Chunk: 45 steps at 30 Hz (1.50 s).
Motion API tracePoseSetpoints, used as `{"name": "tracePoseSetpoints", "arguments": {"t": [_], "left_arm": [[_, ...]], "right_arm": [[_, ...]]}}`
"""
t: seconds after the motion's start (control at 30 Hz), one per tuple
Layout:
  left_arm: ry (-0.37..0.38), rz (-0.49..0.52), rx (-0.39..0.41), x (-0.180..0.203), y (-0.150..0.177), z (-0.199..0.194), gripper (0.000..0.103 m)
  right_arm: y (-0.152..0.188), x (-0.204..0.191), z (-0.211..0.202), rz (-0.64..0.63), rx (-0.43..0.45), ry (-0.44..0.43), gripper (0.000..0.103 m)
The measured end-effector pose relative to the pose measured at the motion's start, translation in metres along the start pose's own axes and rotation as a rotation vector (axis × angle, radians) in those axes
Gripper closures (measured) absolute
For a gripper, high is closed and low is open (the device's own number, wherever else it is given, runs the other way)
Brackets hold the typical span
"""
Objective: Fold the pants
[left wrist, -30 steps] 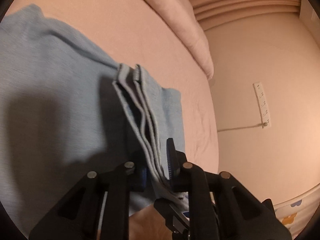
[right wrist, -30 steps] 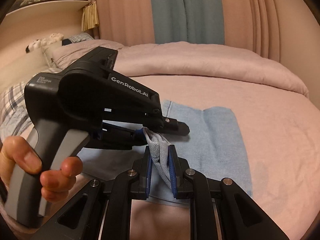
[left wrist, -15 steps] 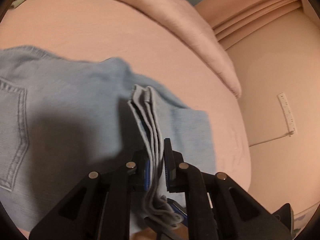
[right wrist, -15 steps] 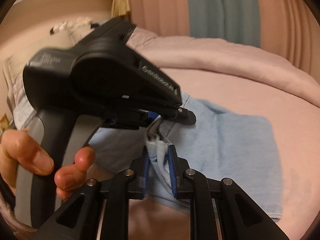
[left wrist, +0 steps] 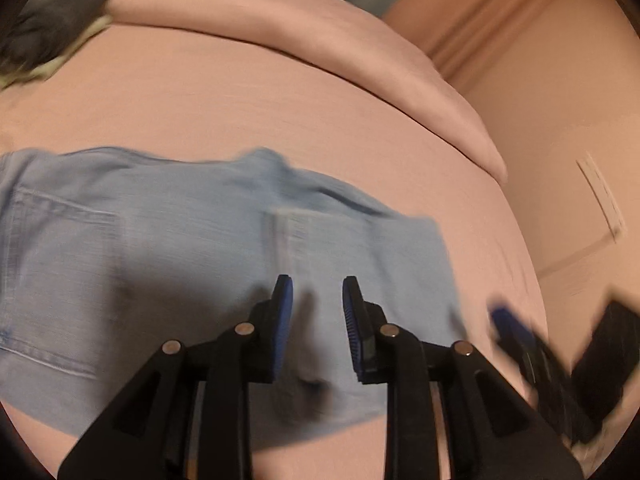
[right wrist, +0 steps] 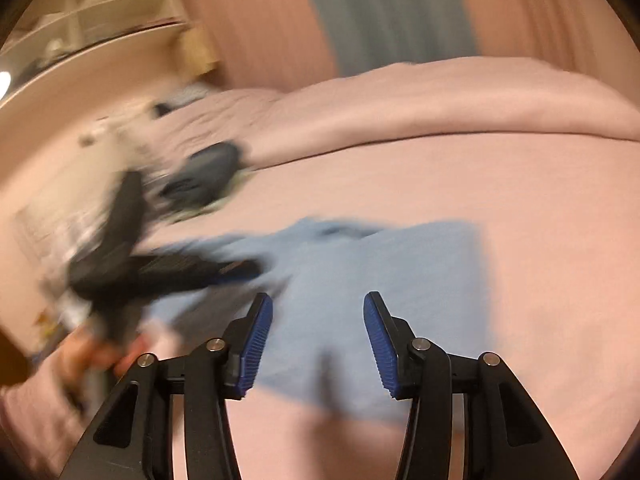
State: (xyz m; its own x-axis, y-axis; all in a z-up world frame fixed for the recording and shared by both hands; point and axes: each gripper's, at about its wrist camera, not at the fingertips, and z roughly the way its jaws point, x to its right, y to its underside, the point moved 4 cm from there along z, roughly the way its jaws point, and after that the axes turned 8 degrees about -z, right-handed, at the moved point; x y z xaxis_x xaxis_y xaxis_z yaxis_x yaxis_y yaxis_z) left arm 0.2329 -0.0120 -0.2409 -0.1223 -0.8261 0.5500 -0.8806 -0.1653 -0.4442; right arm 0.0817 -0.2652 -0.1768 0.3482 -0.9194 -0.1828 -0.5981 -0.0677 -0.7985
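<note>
The light blue denim pants (left wrist: 168, 264) lie folded flat on the pink bed (left wrist: 240, 112); a back pocket shows at the left of the left wrist view. They also show in the right wrist view (right wrist: 400, 272). My left gripper (left wrist: 317, 308) is open and empty just above the pants' hem end. My right gripper (right wrist: 318, 328) is open and empty above the near edge of the pants. The left gripper shows blurred at the left of the right wrist view (right wrist: 160, 272), and the right gripper blurred at the right of the left wrist view (left wrist: 532, 352).
A folded pink duvet (right wrist: 440, 100) lies across the far side of the bed. A dark garment (right wrist: 208, 172) lies near the pillows. Shelves (right wrist: 100, 12) and curtains (right wrist: 384, 12) stand behind. A power strip (left wrist: 600, 196) lies on the floor beside the bed.
Both grippers have opened and let go of the pant hems. The hems now lie flat on the folded pants. Both grippers have drawn back and apart, with motion blur.
</note>
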Motion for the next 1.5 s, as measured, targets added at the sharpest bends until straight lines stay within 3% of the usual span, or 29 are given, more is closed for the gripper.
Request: {"name": "tracePoseSetpoints", "arguments": {"t": [0.03, 0.07, 0.13, 0.23, 0.33, 0.43, 0.57, 0.8, 0.97, 1.07, 1.13, 1.27, 1.37, 1.4, 1.43, 1.5], "left_arm": [[0.021, 0.031, -0.018, 0.011, 0.006, 0.004, 0.078], [0.033, 0.057, -0.034, 0.020, 0.011, 0.011, 0.078], [0.046, 0.109, -0.070, 0.035, 0.021, 0.023, 0.078], [0.037, 0.164, -0.122, 0.049, 0.038, 0.045, 0.078], [0.002, 0.170, -0.175, 0.039, 0.054, 0.066, 0.079], [0.025, 0.157, -0.170, 0.034, 0.054, 0.069, 0.078], [0.036, 0.126, -0.192, 0.031, 0.047, 0.067, 0.078], [0.005, 0.112, -0.123, 0.019, 0.038, 0.042, 0.069], [0.012, 0.064, -0.123, 0.006, 0.036, 0.038, 0.066], [0.011, 0.063, -0.126, 0.001, 0.037, 0.037, 0.064], [0.018, 0.057, -0.124, 0.001, 0.036, 0.032, 0.063], [0.049, -0.022, -0.134, -0.002, 0.032, 0.024, 0.062], [0.063, -0.068, -0.084, -0.015, 0.032, -0.009, 0.049], [0.058, -0.084, -0.053, -0.021, 0.033, -0.023, 0.037], [0.058, -0.106, -0.026, -0.028, 0.035, -0.034, 0.032], [0.077, -0.173, 0.018, -0.048, 0.039, -0.060, 0.030]], "right_arm": [[-0.007, 0.015, 0.005, 0.006, -0.020, 0.058, 0.057], [-0.014, 0.029, 0.012, 0.009, -0.034, 0.084, 0.065], [-0.023, 0.049, 0.031, 0.015, -0.088, 0.112, 0.070], [-0.032, 0.061, 0.059, -0.008, -0.151, 0.149, 0.074], [-0.028, 0.067, 0.083, -0.027, -0.232, 0.171, 0.075], [-0.011, 0.075, 0.106, -0.024, -0.321, 0.172, 0.075], [-0.017, 0.070, 0.097, -0.026, -0.315, 0.171, 0.075], [-0.003, 0.051, 0.038, 0.021, -0.177, 0.080, 0.075], [0.022, 0.031, 0.017, 0.013, -0.192, 0.050, 0.075], [0.052, 0.024, 0.028, -0.043, -0.254, 0.118, 0.075], [0.060, 0.022, 0.029, -0.053, -0.206, 0.150, 0.075], [0.057, 0.023, 0.030, -0.018, -0.207, 0.163, 0.075], [0.059, 0.025, 0.025, 0.001, -0.189, 0.154, 0.074], [0.059, 0.025, 0.024, 0.012, -0.181, 0.151, 0.073], [0.060, 0.025, 0.022, 0.019, -0.177, 0.148, 0.070], [0.058, 0.023, 0.019, 0.039, -0.163, 0.137, 0.060]]}}
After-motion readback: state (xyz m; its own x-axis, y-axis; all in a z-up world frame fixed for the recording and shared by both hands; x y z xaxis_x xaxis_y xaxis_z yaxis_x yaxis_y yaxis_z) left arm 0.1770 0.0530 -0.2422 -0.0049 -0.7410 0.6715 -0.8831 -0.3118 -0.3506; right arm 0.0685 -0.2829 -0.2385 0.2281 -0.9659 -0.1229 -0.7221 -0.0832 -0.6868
